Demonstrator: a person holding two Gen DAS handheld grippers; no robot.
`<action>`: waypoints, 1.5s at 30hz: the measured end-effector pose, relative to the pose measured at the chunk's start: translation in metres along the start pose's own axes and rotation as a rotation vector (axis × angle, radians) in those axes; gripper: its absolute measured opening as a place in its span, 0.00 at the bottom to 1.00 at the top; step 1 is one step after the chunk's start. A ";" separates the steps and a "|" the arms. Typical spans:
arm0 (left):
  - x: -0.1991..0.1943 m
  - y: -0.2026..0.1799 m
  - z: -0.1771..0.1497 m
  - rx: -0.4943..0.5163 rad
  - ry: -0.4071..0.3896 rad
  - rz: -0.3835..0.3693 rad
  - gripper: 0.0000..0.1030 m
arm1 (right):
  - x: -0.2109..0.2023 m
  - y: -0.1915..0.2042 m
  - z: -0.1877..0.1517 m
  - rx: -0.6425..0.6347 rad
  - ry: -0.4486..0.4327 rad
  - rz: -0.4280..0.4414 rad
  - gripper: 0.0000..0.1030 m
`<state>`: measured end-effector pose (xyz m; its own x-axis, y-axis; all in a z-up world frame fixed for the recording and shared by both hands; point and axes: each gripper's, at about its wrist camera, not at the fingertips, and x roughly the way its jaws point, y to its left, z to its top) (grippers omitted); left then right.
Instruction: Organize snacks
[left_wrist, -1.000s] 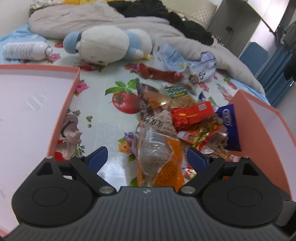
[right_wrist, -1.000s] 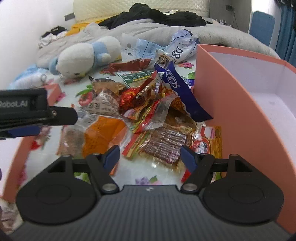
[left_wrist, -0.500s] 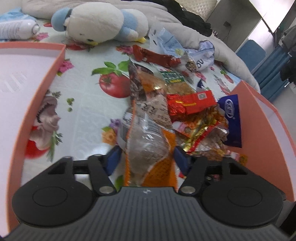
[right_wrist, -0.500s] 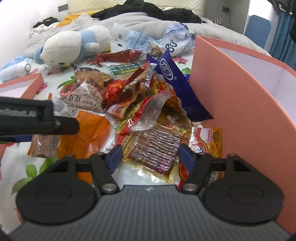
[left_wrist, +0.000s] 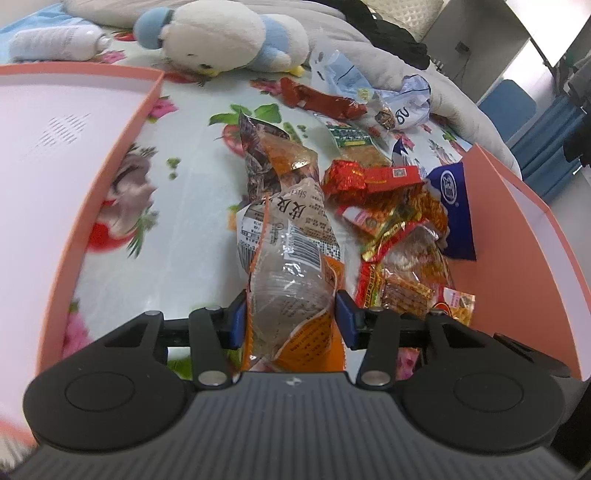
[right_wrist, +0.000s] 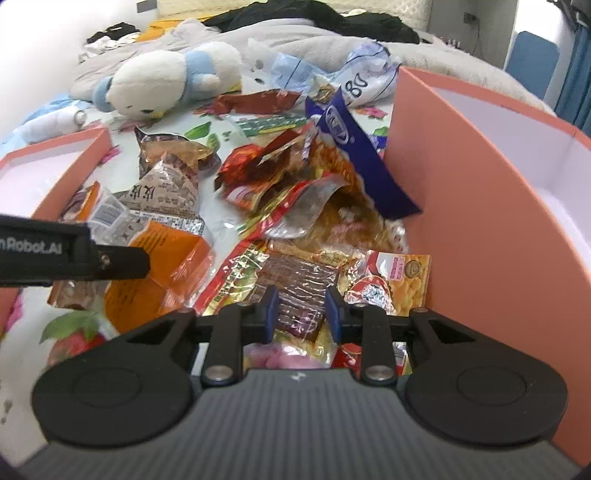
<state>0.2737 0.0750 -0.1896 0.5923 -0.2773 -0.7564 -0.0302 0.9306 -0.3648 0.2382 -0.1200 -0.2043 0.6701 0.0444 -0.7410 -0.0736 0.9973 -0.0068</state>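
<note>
A heap of snack packets lies on the flowered sheet between two salmon boxes. My left gripper (left_wrist: 291, 319) has its jaws closing on a clear-and-orange snack packet (left_wrist: 291, 280), and both blue pads press on its sides. My right gripper (right_wrist: 301, 312) is also closing, with its pads pinching a brown meat-strip packet (right_wrist: 299, 280). A finger of the left gripper (right_wrist: 118, 260) reaches in from the left of the right wrist view, over the orange packet (right_wrist: 159, 258). A red packet (left_wrist: 373, 177) and a blue packet (left_wrist: 454, 206) lie farther back in the heap.
One salmon box (left_wrist: 110, 155) stands at the left and another (right_wrist: 461, 184) close on the right. Beyond the snacks lie a white-and-blue plush toy (left_wrist: 229, 37), a white bottle (left_wrist: 55, 46) and a grey blanket (left_wrist: 461, 99).
Both pairs of jaws have narrowed from wide open onto their packets. The left gripper has moved forward and down over the orange packet. The right gripper has stayed in place.
</note>
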 end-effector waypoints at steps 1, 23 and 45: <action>-0.004 0.001 -0.004 -0.004 -0.001 0.005 0.52 | -0.002 -0.001 -0.002 0.004 0.006 0.013 0.30; -0.106 -0.004 -0.110 -0.064 -0.070 0.029 0.53 | -0.085 -0.010 -0.076 -0.093 0.062 0.220 0.31; -0.103 -0.001 -0.122 0.001 -0.074 0.076 0.72 | -0.093 0.000 -0.106 -0.324 0.077 0.284 0.69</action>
<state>0.1149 0.0735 -0.1774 0.6459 -0.1874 -0.7401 -0.0767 0.9486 -0.3072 0.0971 -0.1303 -0.2064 0.5338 0.2980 -0.7913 -0.4833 0.8754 0.0036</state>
